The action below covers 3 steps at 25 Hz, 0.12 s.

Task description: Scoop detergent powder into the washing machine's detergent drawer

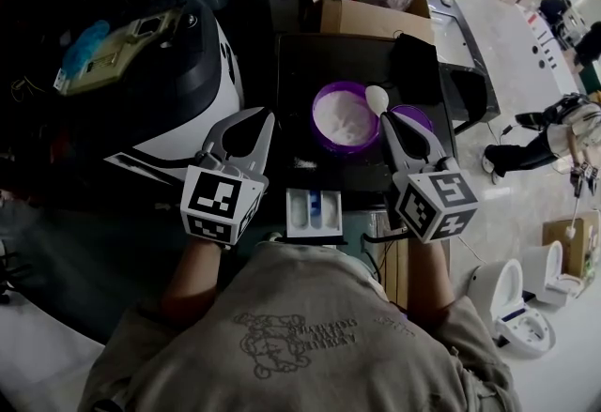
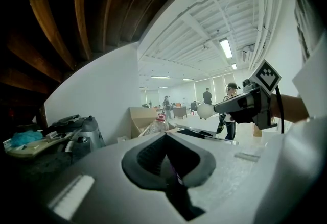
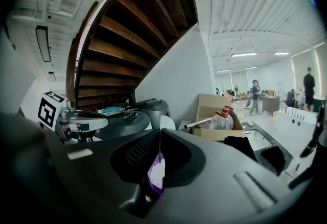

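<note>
Right gripper (image 1: 388, 122) pinched the thin handle of the white spoon (image 1: 377, 99), whose head sat at the rim of the purple bowl (image 1: 316, 124) of powder (image 1: 346, 116). Left gripper (image 1: 263, 124) was idle beside the bowl, jaws pressed together on nothing. Detergent drawer (image 1: 315, 213) stood open nearer the person, between the grippers (white smear on the dark top just beyond it). Risk, as I judged it: the slim handle rolling in the pinch on the carry and tipping powder short of the drawer.
</note>
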Tool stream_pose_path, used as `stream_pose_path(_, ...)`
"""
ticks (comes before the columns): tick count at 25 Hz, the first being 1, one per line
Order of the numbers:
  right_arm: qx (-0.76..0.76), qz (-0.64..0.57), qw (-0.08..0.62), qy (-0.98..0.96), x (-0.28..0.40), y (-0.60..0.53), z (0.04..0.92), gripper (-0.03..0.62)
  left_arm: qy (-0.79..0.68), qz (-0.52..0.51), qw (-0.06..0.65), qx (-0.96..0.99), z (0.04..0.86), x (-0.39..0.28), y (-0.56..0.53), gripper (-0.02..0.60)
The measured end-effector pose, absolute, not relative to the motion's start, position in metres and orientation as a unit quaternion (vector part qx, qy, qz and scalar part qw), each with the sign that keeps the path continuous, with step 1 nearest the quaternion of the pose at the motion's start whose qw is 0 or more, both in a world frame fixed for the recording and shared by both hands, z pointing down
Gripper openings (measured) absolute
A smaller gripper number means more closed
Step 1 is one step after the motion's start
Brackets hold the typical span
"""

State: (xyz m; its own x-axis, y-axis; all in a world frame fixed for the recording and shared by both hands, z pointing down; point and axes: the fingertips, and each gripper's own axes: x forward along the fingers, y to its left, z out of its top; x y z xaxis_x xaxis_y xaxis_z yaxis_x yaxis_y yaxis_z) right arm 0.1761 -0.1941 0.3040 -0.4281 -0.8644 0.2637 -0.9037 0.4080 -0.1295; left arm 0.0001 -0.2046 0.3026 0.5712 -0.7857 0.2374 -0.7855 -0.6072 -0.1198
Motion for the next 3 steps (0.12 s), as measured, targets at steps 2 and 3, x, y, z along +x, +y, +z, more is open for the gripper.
stream_pose_path(2,0.530,0.127,0.079,-0.835,0.1774,-0.1950,0.3049,0.035,0.444,-0.134,0.001,-0.886,0.3026,0.0005,-0.2050,0.000)
stream_pose_path(3,0.530,0.127,0.080,-0.834,0.1781,-0.1954,0.3054,0.035,0.444,-0.135,0.001,-0.886,0.3026,0.0007,-0.2052,0.000)
